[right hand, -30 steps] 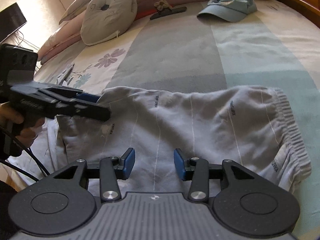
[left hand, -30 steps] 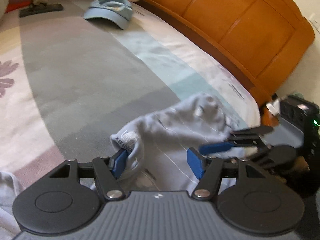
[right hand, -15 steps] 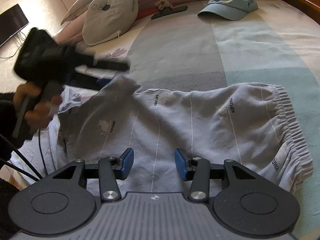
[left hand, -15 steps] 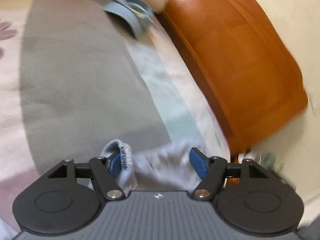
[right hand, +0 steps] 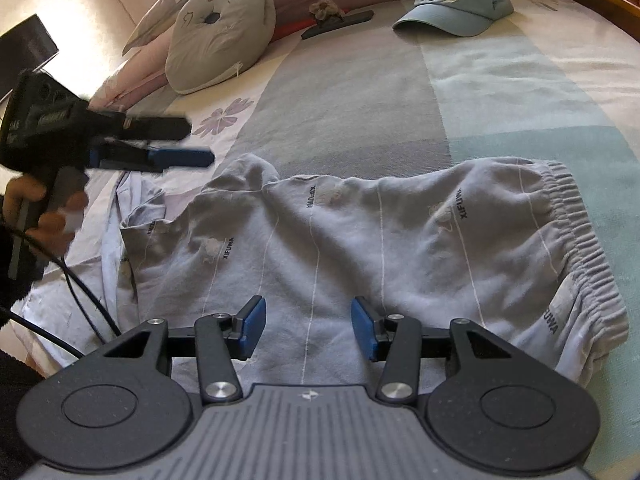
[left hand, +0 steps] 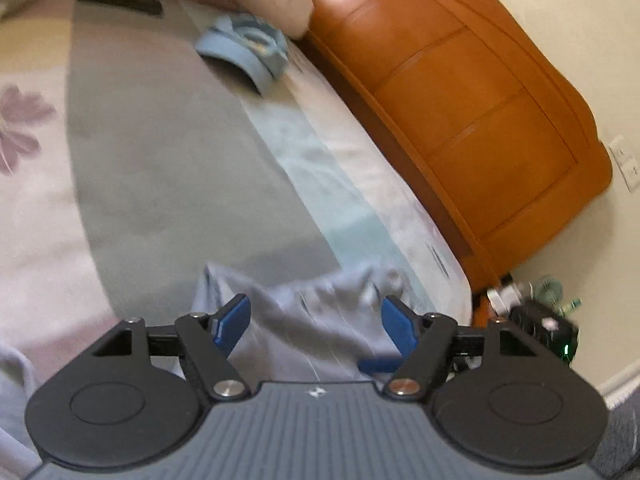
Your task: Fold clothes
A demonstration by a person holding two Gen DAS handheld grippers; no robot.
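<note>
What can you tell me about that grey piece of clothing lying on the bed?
The grey garment looks like soft cotton shorts or trousers folded over. It has thin white vertical stripes, small pale motifs and dark "XIFUNA" lettering. A gathered elastic waistband runs down its right edge. It lies mostly flat but rumpled on the striped bedspread, with its far left corner peaked up and partly overlying a paler cloth. Neither gripper holds it.

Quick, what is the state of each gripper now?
Left gripper: open, holding nothing, jaws just opened further.
Right gripper: open, empty, above the grey shorts.
</note>
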